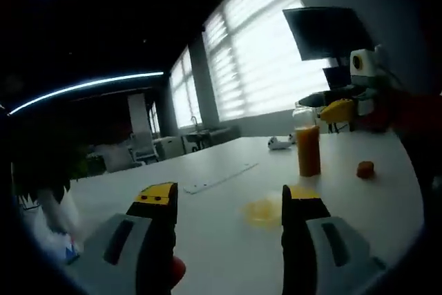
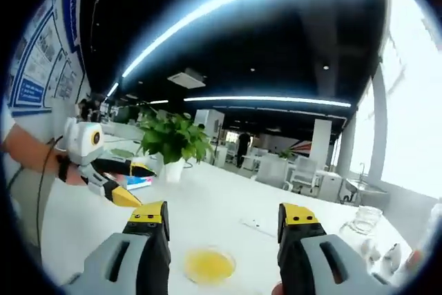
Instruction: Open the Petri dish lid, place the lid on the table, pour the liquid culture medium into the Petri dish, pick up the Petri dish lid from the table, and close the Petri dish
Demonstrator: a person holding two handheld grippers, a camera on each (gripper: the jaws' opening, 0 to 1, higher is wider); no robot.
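Note:
A Petri dish [image 1: 264, 211] holding yellow liquid lies on the white table [image 1: 228, 240], just ahead of my left gripper [image 1: 230, 199], toward its right jaw. That gripper is open with nothing between its jaws. A bottle of orange medium [image 1: 308, 144] stands upright farther back, and its orange cap [image 1: 365, 168] lies beside it. In the right gripper view the same dish [image 2: 209, 265] sits low between the jaws of my right gripper [image 2: 222, 213], which is open and holds nothing. I cannot tell whether a lid is on the dish.
A flat clear strip [image 1: 219, 180] lies mid-table. The right gripper [image 1: 340, 110] hovers behind the bottle. A hand holds the left gripper [image 2: 119, 183] at the left. A potted plant [image 2: 173, 141] and a glass beaker [image 2: 364, 220] stand on the table [image 2: 228, 205].

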